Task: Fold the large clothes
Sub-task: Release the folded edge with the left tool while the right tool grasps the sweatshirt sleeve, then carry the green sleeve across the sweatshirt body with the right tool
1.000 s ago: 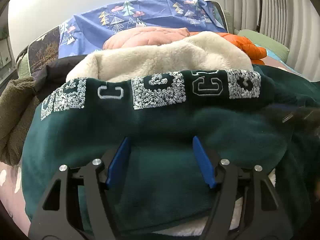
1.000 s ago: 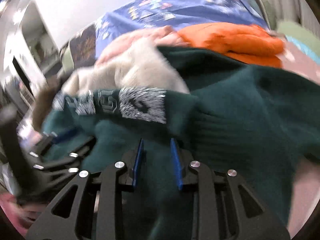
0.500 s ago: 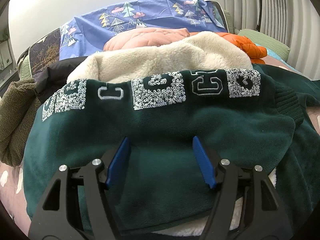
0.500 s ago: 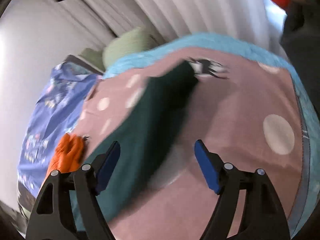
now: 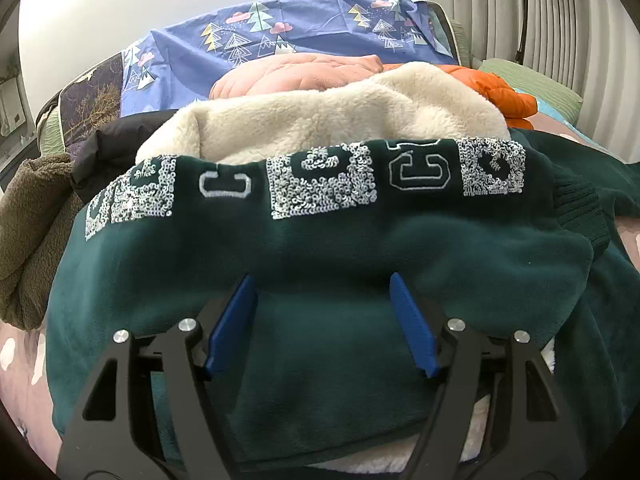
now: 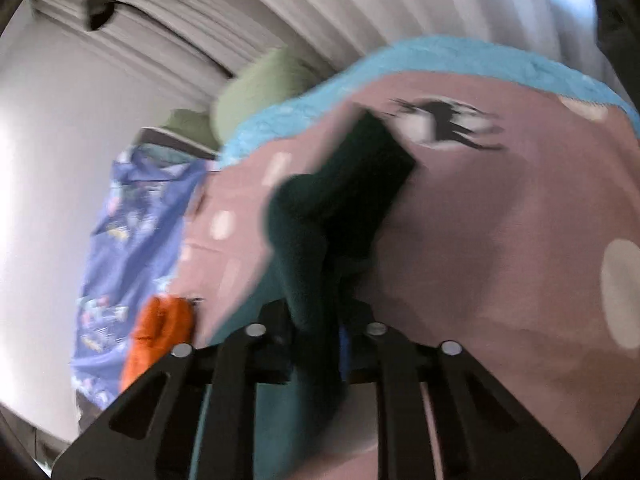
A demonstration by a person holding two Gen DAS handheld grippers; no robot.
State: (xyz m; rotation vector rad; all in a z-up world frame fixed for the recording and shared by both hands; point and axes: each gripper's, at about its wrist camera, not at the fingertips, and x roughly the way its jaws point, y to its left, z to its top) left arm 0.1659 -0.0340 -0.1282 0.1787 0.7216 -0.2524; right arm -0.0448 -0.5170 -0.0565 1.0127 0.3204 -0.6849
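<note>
A dark green fleece garment [image 5: 320, 264] with silver sequin letters lies on the bed, with cream fleece lining [image 5: 328, 120] showing behind it. My left gripper [image 5: 322, 320] is open and rests just above the green fabric, holding nothing. In the blurred right wrist view my right gripper [image 6: 316, 332] is shut on the green garment's sleeve [image 6: 320, 224], which stretches away over the pink bedspread [image 6: 500, 240]. Its blue pads are mostly hidden by the cloth.
A pile of other clothes lies behind the green garment: a pink quilted jacket [image 5: 304, 72], an orange puffer jacket [image 5: 500, 92], a black item [image 5: 116, 140] and a brown fleece [image 5: 32, 216]. A blue tree-print sheet [image 5: 280, 28] and green pillow [image 5: 532, 80] lie beyond.
My right gripper let go of the garment body, swung to the sleeve out on the bedspread, and has now shut on it. My left gripper has stayed still and open.
</note>
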